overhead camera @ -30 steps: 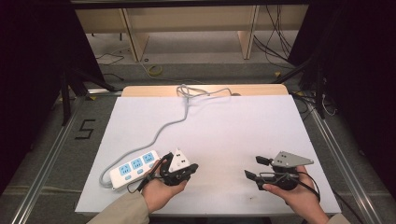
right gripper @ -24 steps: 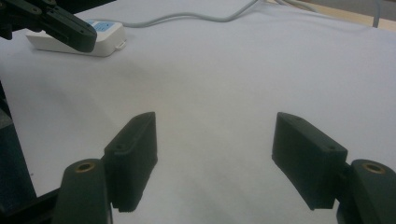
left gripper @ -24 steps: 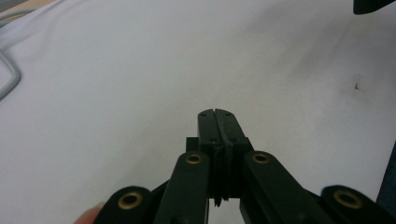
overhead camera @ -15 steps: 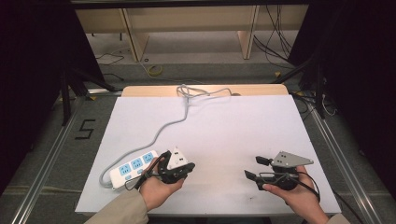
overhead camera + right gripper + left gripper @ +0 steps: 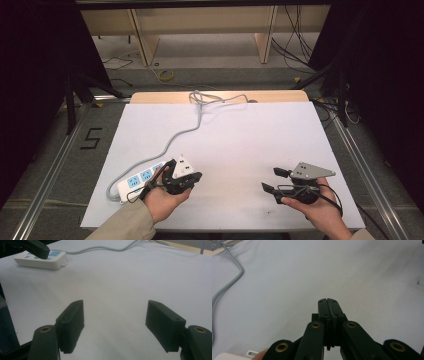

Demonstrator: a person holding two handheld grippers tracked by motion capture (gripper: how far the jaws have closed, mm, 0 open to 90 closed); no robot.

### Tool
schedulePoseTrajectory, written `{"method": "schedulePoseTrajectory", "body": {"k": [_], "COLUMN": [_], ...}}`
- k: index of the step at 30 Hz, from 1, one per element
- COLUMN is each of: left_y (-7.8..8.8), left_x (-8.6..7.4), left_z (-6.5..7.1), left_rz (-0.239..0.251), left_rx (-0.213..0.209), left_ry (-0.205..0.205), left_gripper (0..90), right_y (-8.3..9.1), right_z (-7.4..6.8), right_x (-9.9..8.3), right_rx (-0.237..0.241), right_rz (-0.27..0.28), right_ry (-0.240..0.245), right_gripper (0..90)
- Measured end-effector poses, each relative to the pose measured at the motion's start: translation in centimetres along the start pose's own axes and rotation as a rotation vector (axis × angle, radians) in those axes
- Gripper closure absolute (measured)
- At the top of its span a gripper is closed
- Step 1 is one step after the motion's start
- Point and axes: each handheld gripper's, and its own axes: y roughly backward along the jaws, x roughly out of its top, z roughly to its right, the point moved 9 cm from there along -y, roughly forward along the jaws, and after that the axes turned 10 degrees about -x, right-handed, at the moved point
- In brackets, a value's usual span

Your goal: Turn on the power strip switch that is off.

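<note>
A white power strip (image 5: 140, 177) with blue sockets lies on the white table sheet (image 5: 240, 135) at the front left. Its grey cable (image 5: 185, 132) runs back to the far edge. My left gripper (image 5: 196, 177) is held just to the right of the strip. In the left gripper view its jaws are pressed shut with nothing between them (image 5: 328, 300), above bare sheet. My right gripper (image 5: 270, 180) hovers at the front right, pointing left. Its jaws stand wide apart (image 5: 115, 308) and nothing is between them. The right gripper view shows the strip (image 5: 41, 258) far off.
The cable coils in a loose bundle (image 5: 210, 97) at the table's wooden far edge (image 5: 220, 96). Metal rails (image 5: 55, 165) run along both sides of the table, with dark floor beyond. Shelving legs (image 5: 142, 40) and loose wires (image 5: 295, 45) stand behind the table.
The left hand has shifted its gripper very slightly beside the power strip. The right gripper has stayed where it was.
</note>
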Motion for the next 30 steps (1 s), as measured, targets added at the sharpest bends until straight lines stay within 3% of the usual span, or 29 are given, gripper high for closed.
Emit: {"method": "schedulePoseTrajectory", "body": {"k": [5,30], "left_y": [0.4,2.4], "left_x": [-0.2,-0.8], "left_z": [-0.6,-2.5], "left_rz": [-0.011,-0.011], "left_rx": [0.026,0.072], "left_ry": [0.015,0.074], "left_gripper": [89.8,89.8], "right_y": [0.0,0.0], "right_z": [0.0,0.0], "right_x": [0.0,-0.1], "right_rx": [-0.001,-0.003], "right_rz": [0.001,-0.003], "right_ry": [-0.003,0.001], "right_gripper": [31.4,31.4]}}
